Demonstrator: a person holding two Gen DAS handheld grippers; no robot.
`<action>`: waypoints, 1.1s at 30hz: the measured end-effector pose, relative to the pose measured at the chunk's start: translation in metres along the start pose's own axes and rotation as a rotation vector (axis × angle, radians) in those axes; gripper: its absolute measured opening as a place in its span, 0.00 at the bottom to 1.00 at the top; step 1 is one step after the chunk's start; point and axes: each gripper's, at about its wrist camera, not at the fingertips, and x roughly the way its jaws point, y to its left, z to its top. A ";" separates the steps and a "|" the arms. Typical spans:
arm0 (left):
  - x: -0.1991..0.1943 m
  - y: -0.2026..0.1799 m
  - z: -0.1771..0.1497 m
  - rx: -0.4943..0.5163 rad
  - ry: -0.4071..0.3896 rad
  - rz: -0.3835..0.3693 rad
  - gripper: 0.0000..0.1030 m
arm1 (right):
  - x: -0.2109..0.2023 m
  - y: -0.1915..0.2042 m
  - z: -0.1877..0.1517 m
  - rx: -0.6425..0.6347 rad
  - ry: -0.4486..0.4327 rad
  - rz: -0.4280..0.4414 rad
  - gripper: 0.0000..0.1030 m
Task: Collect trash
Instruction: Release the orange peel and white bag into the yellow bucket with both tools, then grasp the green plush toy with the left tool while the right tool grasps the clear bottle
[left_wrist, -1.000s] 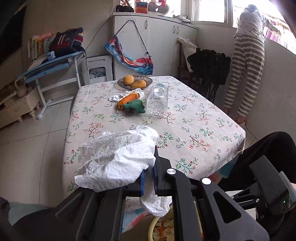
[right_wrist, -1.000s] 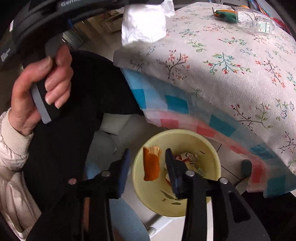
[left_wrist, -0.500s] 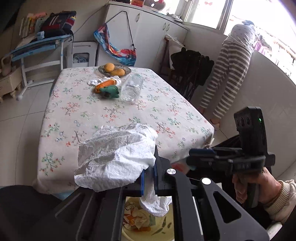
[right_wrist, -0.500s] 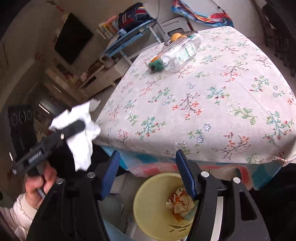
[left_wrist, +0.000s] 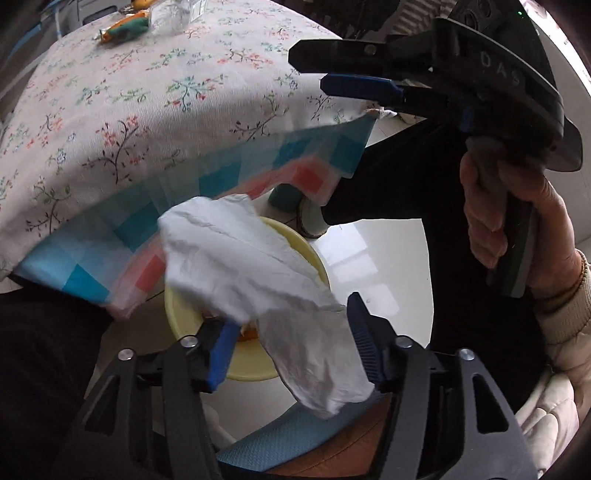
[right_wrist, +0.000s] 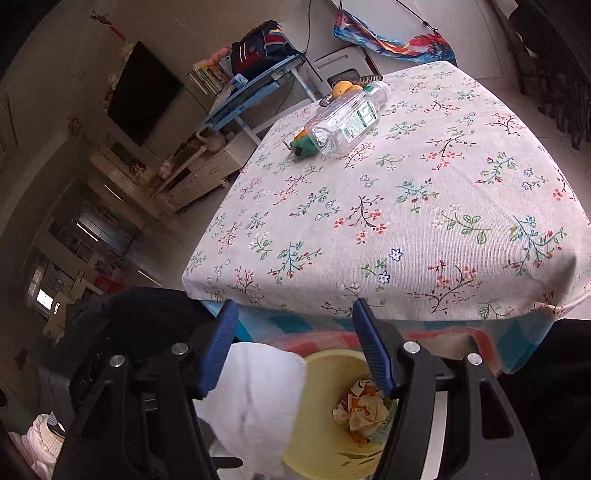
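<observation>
One floral-clothed table (right_wrist: 406, 206) bears one clear plastic bottle (right_wrist: 347, 122). Below its edge, one yellow bin (left_wrist: 295, 243) holds crumpled scraps. One crumpled white tissue (left_wrist: 258, 280) hangs loose over it between the left gripper's (left_wrist: 288, 343) just-parted jaws. The right gripper (right_wrist: 295, 343) gapes empty.

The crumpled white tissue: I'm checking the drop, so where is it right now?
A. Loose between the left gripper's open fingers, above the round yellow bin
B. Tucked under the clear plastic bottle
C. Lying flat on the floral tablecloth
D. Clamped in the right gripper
A: the crumpled white tissue hangs loose in the open left gripper, whose jaws have just been opening, over the round yellow bin below the table edge.
</observation>
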 end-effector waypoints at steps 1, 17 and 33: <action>0.002 0.000 -0.001 -0.003 0.000 0.021 0.63 | -0.001 0.000 -0.001 -0.002 0.000 -0.004 0.61; -0.099 0.037 0.023 -0.143 -0.549 0.424 0.93 | 0.000 0.007 -0.008 -0.022 -0.006 -0.026 0.70; -0.119 0.134 0.117 -0.257 -0.691 0.410 0.93 | 0.040 0.010 0.098 0.036 -0.102 -0.128 0.80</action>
